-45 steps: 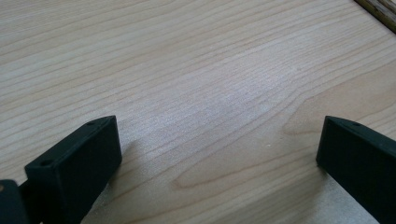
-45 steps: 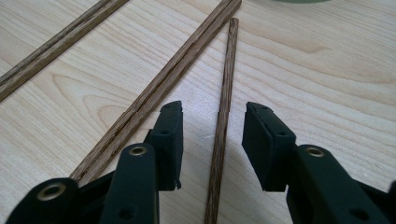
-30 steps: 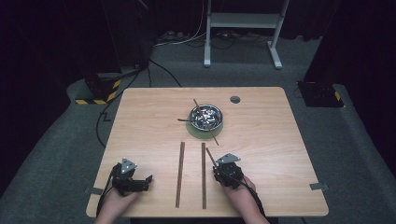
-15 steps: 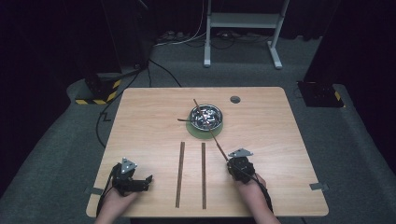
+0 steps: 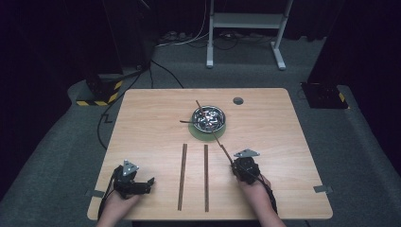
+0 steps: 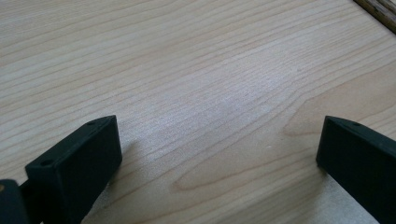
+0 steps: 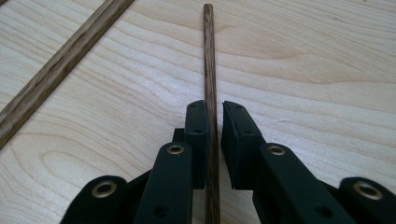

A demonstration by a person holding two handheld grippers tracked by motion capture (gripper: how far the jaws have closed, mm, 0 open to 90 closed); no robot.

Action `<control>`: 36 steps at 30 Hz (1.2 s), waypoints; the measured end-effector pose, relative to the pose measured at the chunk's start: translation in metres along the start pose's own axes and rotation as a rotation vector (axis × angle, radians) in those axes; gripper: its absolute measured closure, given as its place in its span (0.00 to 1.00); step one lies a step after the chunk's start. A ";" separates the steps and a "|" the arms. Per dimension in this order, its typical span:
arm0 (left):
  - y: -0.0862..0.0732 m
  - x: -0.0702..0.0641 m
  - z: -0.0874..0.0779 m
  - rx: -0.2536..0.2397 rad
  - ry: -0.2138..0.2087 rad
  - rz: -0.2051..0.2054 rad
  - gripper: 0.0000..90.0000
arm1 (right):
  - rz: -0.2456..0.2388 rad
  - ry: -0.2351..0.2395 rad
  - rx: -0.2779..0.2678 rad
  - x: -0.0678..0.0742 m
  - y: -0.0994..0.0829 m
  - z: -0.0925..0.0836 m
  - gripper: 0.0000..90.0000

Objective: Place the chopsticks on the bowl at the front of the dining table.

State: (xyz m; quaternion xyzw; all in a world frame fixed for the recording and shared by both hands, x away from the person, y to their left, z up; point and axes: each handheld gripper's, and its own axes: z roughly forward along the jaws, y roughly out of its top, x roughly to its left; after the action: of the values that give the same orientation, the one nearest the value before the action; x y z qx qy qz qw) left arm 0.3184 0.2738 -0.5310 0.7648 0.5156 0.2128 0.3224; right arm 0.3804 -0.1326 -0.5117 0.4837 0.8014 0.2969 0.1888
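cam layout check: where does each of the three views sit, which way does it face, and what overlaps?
High view: above the person's side, facing forward and down on the table; both hands, left gripper, right gripper in frame.
Left gripper view: rides the left gripper, looks along its wide-apart jaws at bare wood.
Right gripper view: rides the right gripper, looks along its jaws around a thin stick.
Shared: that stick shows in the high view too.
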 end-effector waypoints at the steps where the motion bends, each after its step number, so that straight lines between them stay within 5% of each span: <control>1: 0.000 0.000 0.000 0.000 0.000 0.000 0.00 | 0.000 0.007 0.006 0.000 0.001 0.000 0.87; 22: 0.000 0.000 0.000 0.005 0.000 0.006 0.00 | -0.041 0.013 0.024 0.000 0.006 0.002 0.81; 30: 0.000 0.000 0.000 0.000 0.001 -0.001 0.00 | -0.034 0.011 0.031 0.000 0.005 0.001 0.89; 36: 0.000 0.000 0.000 0.000 0.001 -0.001 0.00 | -0.015 0.017 0.028 -0.003 0.008 -0.004 0.78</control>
State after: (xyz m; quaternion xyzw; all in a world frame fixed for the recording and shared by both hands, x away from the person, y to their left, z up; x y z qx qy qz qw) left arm 0.3182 0.2738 -0.5310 0.7646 0.5160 0.2129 0.3221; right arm 0.3845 -0.1341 -0.5035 0.4777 0.8108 0.2880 0.1775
